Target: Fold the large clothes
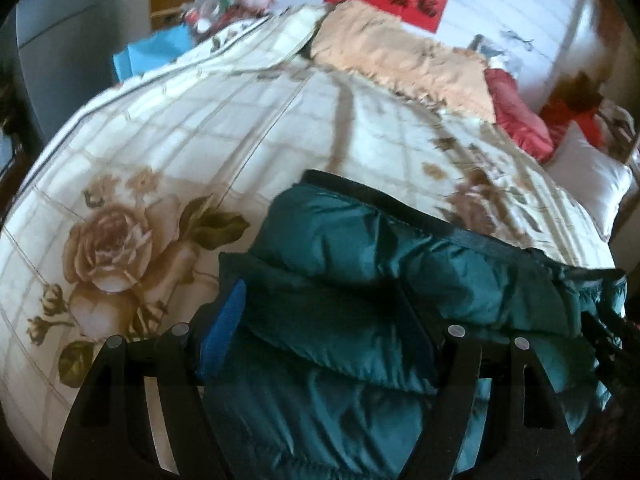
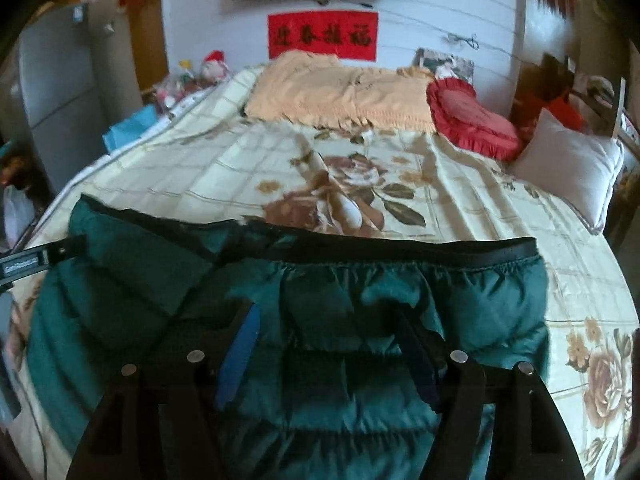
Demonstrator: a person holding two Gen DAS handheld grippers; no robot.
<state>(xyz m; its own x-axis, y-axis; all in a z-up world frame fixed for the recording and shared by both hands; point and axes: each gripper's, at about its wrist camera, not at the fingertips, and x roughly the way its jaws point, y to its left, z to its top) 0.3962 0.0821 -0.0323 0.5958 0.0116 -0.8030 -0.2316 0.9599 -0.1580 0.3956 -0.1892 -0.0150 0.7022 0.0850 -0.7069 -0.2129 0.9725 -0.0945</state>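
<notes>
Left wrist view has my left gripper point(image 1: 320, 332) spread wide over the green puffer jacket point(image 1: 360, 280), nothing pinched; its blue pad point(image 1: 224, 336) hangs clear of the quilting. Right wrist view shows my right gripper point(image 2: 332, 344) likewise spread and empty above the same jacket point(image 2: 360, 292). The jacket lies on the near part of the floral bedspread point(image 1: 200, 140), its black hem band point(image 2: 400, 248) running across the far edge. I judge a fold has just been laid and I am between grips; next I need fresh holds on an edge for the following fold, with both sets of fingers closing on fabric together. Only the right view shows the jacket's left flap doubled over and part of the other tool point(image 2: 36, 258) at far left; only the left shows the jacket's right end bunching.
</notes>
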